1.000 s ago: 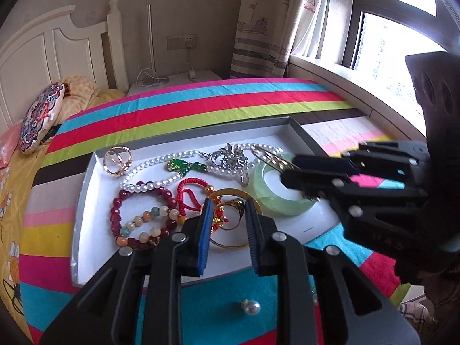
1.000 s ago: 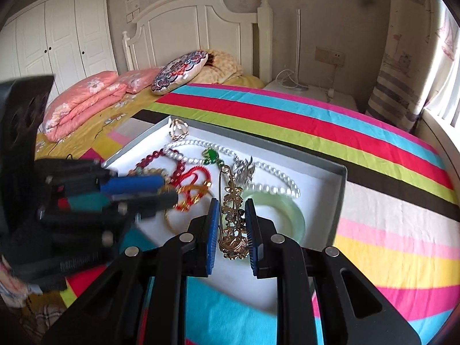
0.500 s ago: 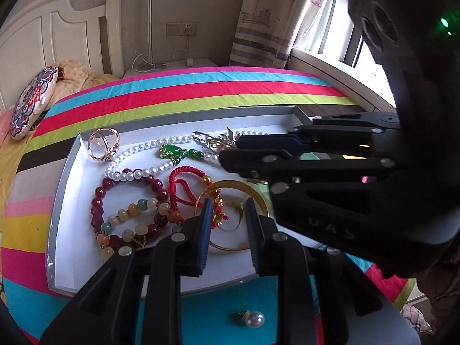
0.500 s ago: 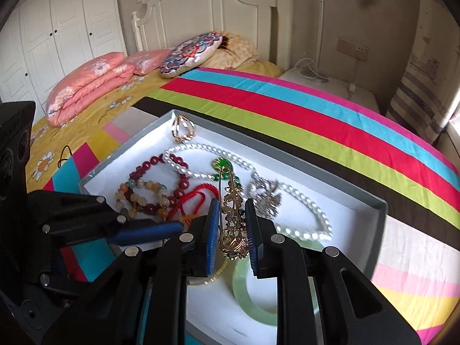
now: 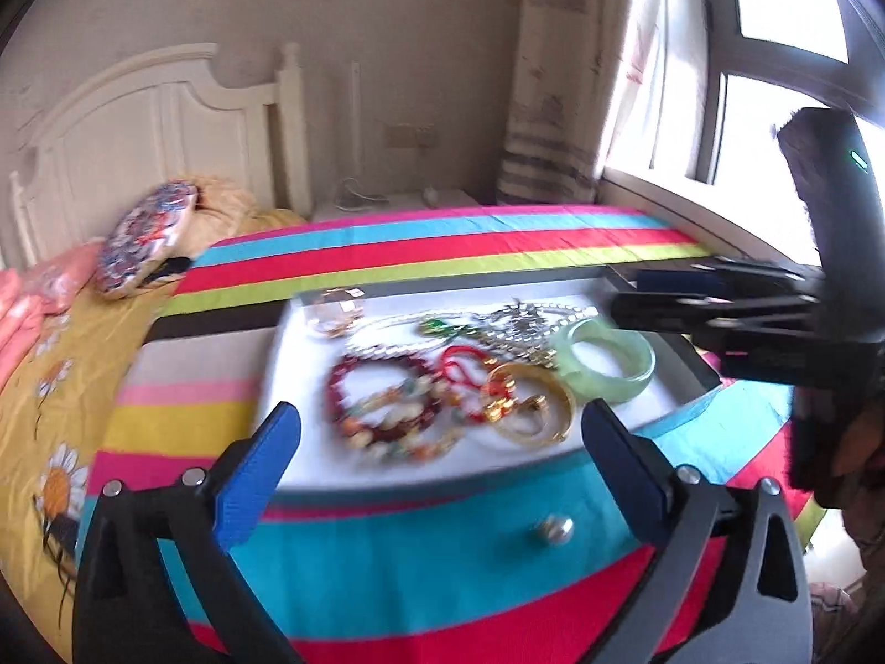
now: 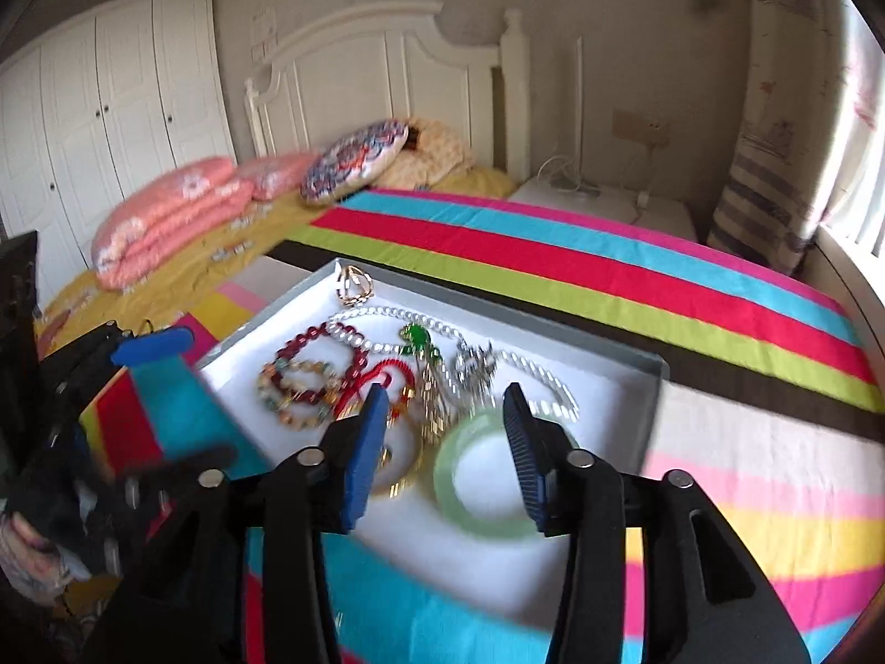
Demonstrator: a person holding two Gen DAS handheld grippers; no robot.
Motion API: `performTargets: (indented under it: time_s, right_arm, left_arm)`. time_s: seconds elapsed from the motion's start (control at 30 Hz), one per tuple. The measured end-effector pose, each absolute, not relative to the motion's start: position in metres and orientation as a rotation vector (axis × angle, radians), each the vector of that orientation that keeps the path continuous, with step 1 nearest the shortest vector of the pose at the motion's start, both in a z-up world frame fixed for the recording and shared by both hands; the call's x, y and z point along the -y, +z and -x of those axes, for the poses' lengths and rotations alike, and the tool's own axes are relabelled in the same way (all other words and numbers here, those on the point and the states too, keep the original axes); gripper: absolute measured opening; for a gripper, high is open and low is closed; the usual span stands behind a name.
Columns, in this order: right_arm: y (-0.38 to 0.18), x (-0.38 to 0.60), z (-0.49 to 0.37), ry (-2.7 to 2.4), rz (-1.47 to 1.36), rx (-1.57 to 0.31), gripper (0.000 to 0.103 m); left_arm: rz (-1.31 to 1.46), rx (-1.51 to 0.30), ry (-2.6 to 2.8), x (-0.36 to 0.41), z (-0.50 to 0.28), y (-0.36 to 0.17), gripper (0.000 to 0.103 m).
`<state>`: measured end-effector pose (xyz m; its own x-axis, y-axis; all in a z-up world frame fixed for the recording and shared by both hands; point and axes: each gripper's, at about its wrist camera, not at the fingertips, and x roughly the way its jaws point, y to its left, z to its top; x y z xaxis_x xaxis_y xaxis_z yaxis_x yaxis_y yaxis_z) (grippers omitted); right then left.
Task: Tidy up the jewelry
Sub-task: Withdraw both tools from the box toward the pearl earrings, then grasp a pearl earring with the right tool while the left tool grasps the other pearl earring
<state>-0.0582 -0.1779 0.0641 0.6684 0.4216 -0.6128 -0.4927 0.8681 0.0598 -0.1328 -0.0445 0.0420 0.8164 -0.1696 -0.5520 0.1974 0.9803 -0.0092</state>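
My left gripper (image 5: 440, 451) stands wide open above the tray's near edge, fingers empty and touching nothing. My right gripper (image 6: 448, 442) is open too, though less wide, and holds nothing; its blue pads (image 6: 365, 448) hang over the tray (image 6: 647, 387), the jade bangle (image 6: 481, 476) below the gap. All the jewelry lies in the white tray on the striped bedspread (image 5: 442, 243): the gold bangle (image 5: 531, 404) just left of the jade one, the red bead bracelet (image 5: 381, 387) further left, the pearl strand (image 6: 531, 382) and green pendant (image 6: 417, 337) behind them, a gold ring piece (image 6: 354, 282) in the far corner. One loose pearl (image 5: 556, 528) lies on the bedspread outside the tray, near my left fingers. Motion blur hides the finer detail.
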Motion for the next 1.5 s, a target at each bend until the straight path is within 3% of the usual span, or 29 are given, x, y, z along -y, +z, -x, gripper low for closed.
performTargets:
  time_s: [0.33, 0.73, 0.97, 1.17, 1.5]
  right_arm:
    - [0.038, 0.204, 0.14, 0.504, 0.101, -0.656, 0.049]
    - [0.006, 0.169, 0.162, 0.585, 0.207, -0.709, 0.049]
    - [-0.001, 0.161, 0.162, 0.578, 0.228, -0.724, 0.049]
    - [-0.001, 0.164, 0.156, 0.575, 0.188, -0.738, 0.037]
    - [-0.004, 0.157, 0.155, 0.564, 0.204, -0.733, 0.026]
  left_arm:
    - [0.044, -0.586, -0.148, 0.018, 0.15, 0.025, 0.101]
    - [-0.139, -0.649, -0.19, 0.051, 0.143, 0.01, 0.101]
    - [-0.071, -0.685, -0.223, 0.042, 0.136, 0.008, 0.101]
    - [-0.076, -0.694, -0.225, 0.044, 0.135, 0.006, 0.101]
    - [-0.091, -0.694, -0.221, 0.046, 0.136, 0.006, 0.101]
